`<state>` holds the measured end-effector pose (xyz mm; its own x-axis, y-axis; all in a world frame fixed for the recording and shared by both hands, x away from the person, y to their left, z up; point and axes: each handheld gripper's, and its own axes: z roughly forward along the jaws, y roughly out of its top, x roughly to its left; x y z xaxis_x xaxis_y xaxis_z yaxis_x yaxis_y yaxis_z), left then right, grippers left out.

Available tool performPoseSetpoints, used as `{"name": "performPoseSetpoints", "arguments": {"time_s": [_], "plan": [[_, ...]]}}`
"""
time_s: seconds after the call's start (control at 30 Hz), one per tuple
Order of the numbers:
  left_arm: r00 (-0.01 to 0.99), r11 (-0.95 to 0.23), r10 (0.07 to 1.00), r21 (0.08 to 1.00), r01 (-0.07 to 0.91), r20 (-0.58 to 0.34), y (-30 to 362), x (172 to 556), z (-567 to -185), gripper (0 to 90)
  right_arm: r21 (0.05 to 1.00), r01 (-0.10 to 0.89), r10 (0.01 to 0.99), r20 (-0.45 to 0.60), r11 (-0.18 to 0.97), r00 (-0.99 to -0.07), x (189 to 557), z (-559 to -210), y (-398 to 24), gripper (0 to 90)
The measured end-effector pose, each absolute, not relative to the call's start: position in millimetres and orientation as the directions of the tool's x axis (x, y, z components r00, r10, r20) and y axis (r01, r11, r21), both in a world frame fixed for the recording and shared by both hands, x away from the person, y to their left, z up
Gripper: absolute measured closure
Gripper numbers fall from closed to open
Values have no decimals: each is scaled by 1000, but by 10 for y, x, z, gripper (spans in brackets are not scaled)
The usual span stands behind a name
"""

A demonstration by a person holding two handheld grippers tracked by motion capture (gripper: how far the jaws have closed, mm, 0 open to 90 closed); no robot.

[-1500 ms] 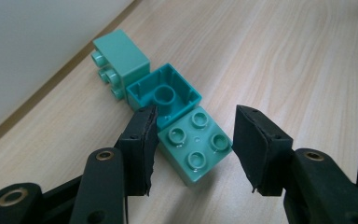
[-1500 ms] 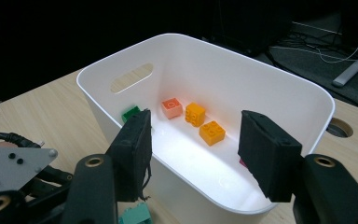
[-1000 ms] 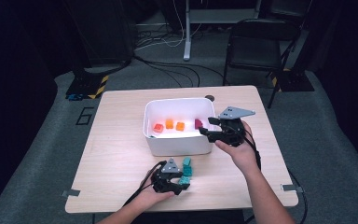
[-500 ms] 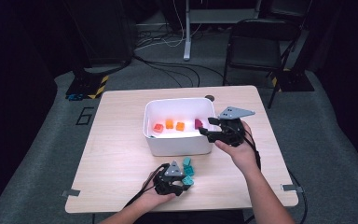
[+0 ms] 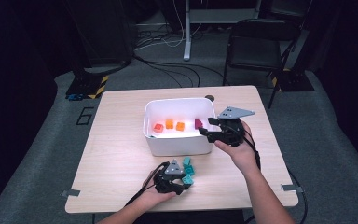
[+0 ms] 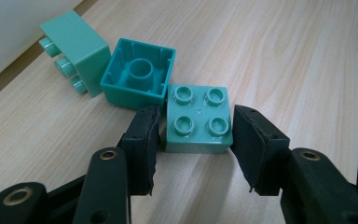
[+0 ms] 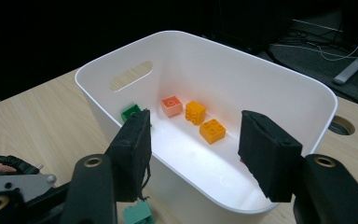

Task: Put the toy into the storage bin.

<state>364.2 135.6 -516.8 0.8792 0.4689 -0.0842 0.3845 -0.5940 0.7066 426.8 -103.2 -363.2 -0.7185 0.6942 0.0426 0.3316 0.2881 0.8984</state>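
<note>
Risk first: left tongs point(image 6: 193, 140) straddle the studs-up teal brick point(image 6: 198, 119) on the desk point(image 6: 284, 56), low centre of the left gripper view. Jaws have just been opening again after a squeeze; the left pad looks to be touching the brick's side, the right pad stands just off it, so I read it as released, not gripped. If they close off-centre, the brick could twist or pop out. It also touches the upside-down teal brick point(image 6: 137, 74) just above it, upper left of centre; a skewed close may drag or nudge that one, and it in turn sits against the tipped light-green brick point(image 6: 74, 46) at upper left.

Right tongs point(image 7: 193, 154) hang open over the near rim of the white bin point(image 7: 205, 51), nothing between the pads. Empty, so no drop risk there, but they crowd the rim where a carried brick would come in.

Bin contents, right gripper view: a green brick point(image 7: 130, 112) at the left wall, a salmon brick point(image 7: 172, 105), two orange bricks point(image 7: 195, 112) point(image 7: 212, 130) mid-floor. High view adds a dark pink brick point(image 5: 198, 123) at the right end.
</note>
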Motion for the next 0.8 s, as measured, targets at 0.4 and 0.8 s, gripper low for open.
{"name": "performPoseSetpoints", "arguments": {"time_s": [0.4,0.8], "plan": [[887,-593,456,715,369,-80,1418,3650,-5071,585,898,334,695,45,287,-718,4274,-3639,-1039,431],[885,-575,456,728,373,-94,1519,3701,-4857,586,897,335,694,45,288,-718,4274,-3640,-1036,431]]}}
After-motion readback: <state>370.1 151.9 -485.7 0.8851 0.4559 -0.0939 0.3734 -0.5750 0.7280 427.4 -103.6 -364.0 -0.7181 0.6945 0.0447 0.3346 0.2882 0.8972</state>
